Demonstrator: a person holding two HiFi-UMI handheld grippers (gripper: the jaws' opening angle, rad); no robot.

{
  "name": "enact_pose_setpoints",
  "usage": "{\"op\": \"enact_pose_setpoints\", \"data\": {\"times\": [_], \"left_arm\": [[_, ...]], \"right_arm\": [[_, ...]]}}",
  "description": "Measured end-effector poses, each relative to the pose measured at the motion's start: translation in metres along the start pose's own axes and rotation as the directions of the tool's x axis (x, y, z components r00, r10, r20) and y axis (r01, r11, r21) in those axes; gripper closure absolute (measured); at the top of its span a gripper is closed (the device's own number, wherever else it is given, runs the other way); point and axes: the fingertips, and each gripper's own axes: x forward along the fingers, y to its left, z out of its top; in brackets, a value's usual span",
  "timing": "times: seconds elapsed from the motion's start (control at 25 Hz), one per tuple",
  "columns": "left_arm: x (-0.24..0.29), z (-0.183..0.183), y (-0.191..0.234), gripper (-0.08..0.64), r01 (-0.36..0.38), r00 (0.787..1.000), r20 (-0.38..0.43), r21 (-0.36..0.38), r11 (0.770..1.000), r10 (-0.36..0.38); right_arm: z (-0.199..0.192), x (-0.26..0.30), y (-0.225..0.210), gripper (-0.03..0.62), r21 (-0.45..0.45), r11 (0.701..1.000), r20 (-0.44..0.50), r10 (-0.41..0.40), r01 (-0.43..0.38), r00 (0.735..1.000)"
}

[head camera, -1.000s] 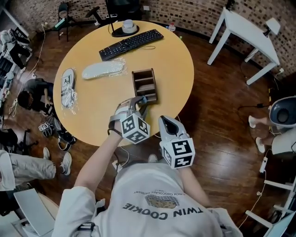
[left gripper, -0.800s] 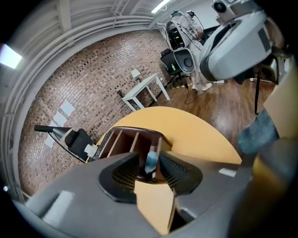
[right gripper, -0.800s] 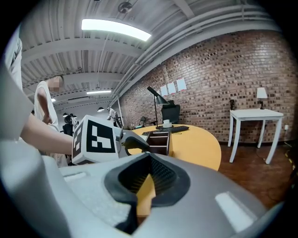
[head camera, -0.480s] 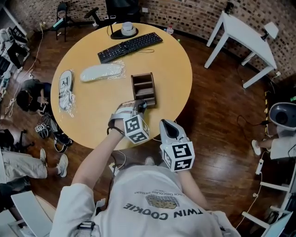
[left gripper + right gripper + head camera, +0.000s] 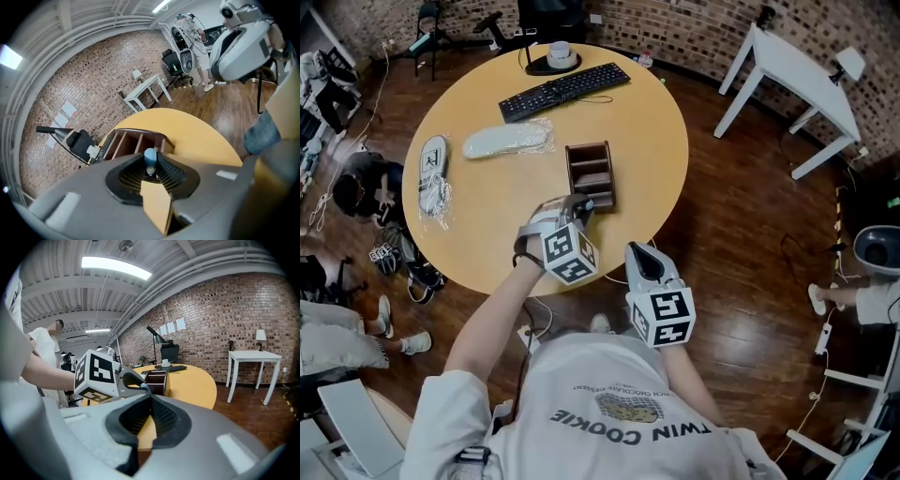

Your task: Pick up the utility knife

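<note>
The utility knife (image 5: 150, 159) shows as a slim blue-grey end standing up between the pads of my left gripper (image 5: 151, 165), whose jaws have just been closing and now press on it. In the head view the left gripper (image 5: 579, 208) sits low over the round table (image 5: 487, 234), just in front of the wooden organizer (image 5: 591, 174); the knife itself is mostly hidden there. The right gripper view catches the knife's blue tip (image 5: 143, 387) at the left gripper's tips. My right gripper (image 5: 639, 255) hovers off the table's near edge, shut with nothing in it.
A black keyboard (image 5: 564, 91) and a dark round stand (image 5: 553, 60) lie at the table's far side. Two plastic-wrapped pale items (image 5: 506, 142) (image 5: 434, 175) rest at the left. A white side table (image 5: 802, 66) stands at the far right, and clutter crowds the floor at the left.
The left gripper's jaws have closed from wide open onto the knife. Neither hand has shifted noticeably.
</note>
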Motion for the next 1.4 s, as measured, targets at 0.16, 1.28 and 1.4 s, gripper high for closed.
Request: {"op": "enact_pose_setpoints", "data": {"times": [0.16, 1.28, 1.4], "left_arm": [[-0.016, 0.01, 0.006, 0.488, -0.048, 0.998, 0.028, -0.019, 0.999, 0.048], [-0.173, 0.069, -0.072, 0.488, -0.202, 0.961, 0.092, -0.413, 0.888, 0.261], [-0.189, 0.077, -0.085, 0.488, -0.196, 0.957, 0.101, -0.463, 0.864, 0.271]], "right_arm": [[0.001, -0.008, 0.001, 0.592, -0.005, 1.0, 0.002, 0.007, -0.007, 1.0], [-0.01, -0.113, 0.044, 0.592, -0.127, 0.973, 0.04, 0.198, -0.191, 0.979], [-0.013, -0.126, 0.048, 0.592, -0.136, 0.97, 0.043, 0.209, -0.201, 0.977]]}}
